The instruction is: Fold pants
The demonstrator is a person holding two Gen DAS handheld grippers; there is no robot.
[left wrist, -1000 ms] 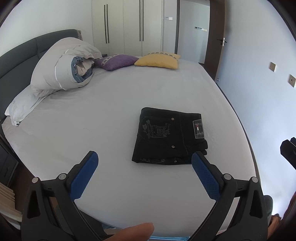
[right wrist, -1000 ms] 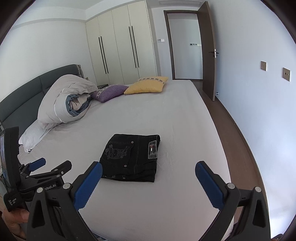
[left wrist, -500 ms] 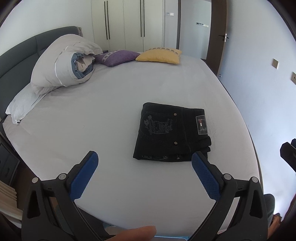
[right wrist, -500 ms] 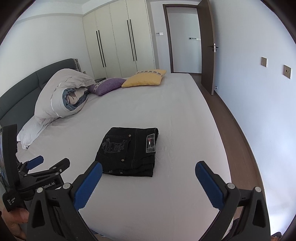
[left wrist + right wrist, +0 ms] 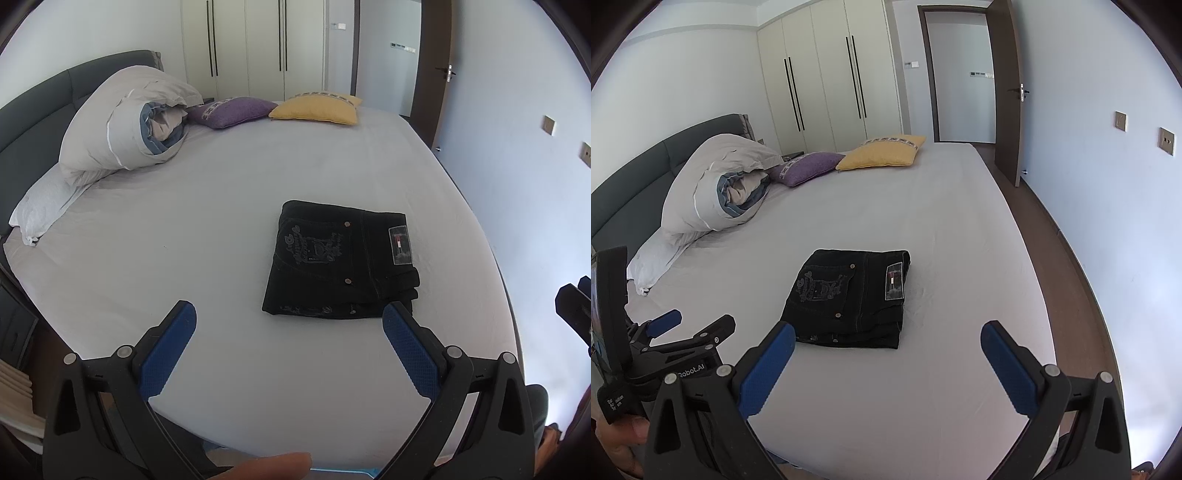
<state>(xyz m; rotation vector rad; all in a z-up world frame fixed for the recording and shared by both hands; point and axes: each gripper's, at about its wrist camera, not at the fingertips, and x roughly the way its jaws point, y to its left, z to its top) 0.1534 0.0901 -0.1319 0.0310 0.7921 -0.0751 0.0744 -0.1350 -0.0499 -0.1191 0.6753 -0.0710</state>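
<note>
Folded pants [image 5: 340, 260] lie flat; waistband faces right.

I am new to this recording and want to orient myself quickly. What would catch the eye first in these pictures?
First the black folded pants, lying alone in the middle of the pale bed, dark against the sheet. Next the two open hand-held grippers with blue pads, the left hand-held gripper and the right hand-held gripper, both held above the bed's near edge. At the far end lie a rolled duvet, a purple cushion and a yellow cushion.
</note>
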